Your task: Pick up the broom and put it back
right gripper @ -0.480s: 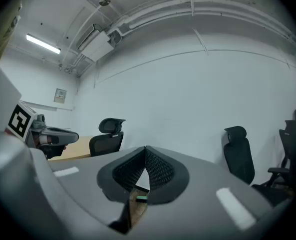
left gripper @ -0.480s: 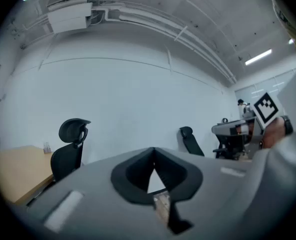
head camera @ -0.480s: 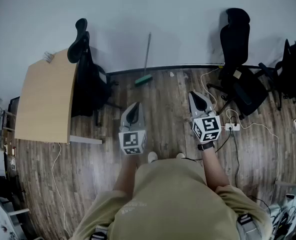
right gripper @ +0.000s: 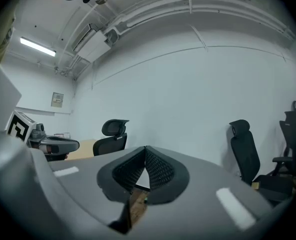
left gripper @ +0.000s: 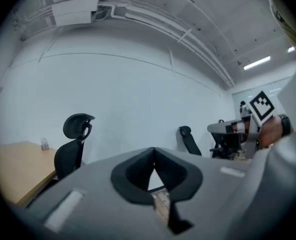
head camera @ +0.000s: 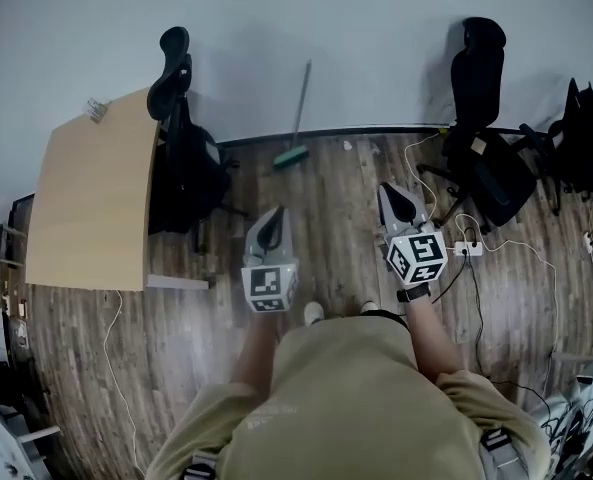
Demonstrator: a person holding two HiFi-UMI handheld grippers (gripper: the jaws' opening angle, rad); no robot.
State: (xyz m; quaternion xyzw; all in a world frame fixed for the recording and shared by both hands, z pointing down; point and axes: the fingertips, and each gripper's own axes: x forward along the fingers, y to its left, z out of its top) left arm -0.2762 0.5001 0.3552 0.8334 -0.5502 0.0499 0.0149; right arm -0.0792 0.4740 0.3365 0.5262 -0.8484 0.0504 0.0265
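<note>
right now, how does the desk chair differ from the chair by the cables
The desk chair stands against the desk, left of the broom; the chair by the cables stands free, right of it. The desk chair's headrest has an opening; the other's looks solid. Both are black, with headrests.

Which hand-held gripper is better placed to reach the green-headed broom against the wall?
Likely left: the left hand-held gripper lines up almost straight with the green-headed broom; the right hand-held gripper stands farther aside.
</note>
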